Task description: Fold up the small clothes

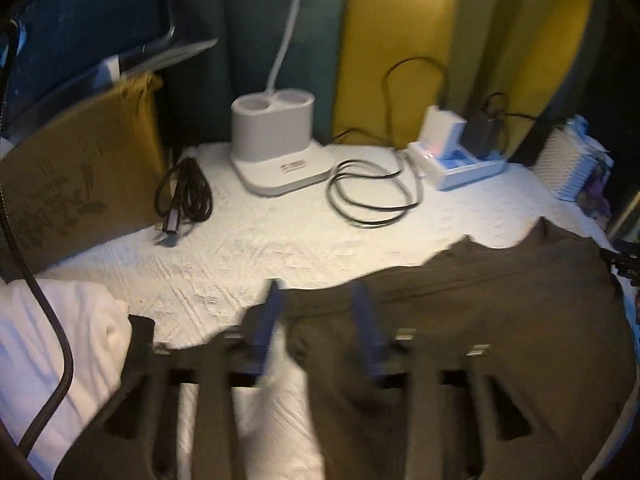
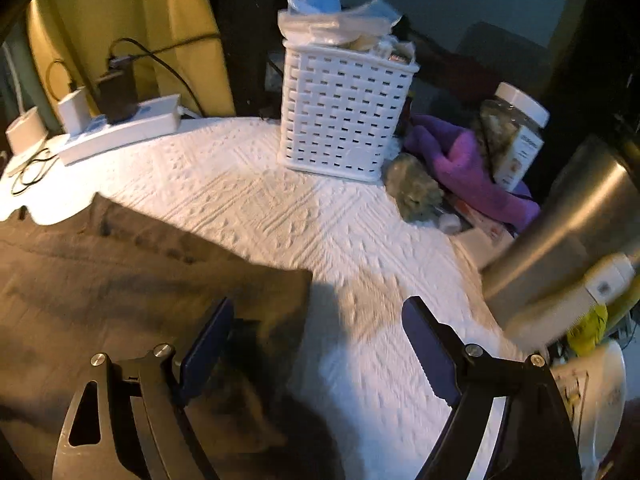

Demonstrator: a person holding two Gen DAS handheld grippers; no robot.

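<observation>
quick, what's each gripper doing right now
left gripper: open, over the edge of the brown garment, holding nothing
right gripper: open wide, empty

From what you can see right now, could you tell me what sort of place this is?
Probably a bedroom corner: a white quilted bed cover with a brown garment spread on it, a power strip with chargers, and a white woven basket of household items.

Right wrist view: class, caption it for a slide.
Open right gripper straddles the brown garment edge, white basket behind.
</observation>
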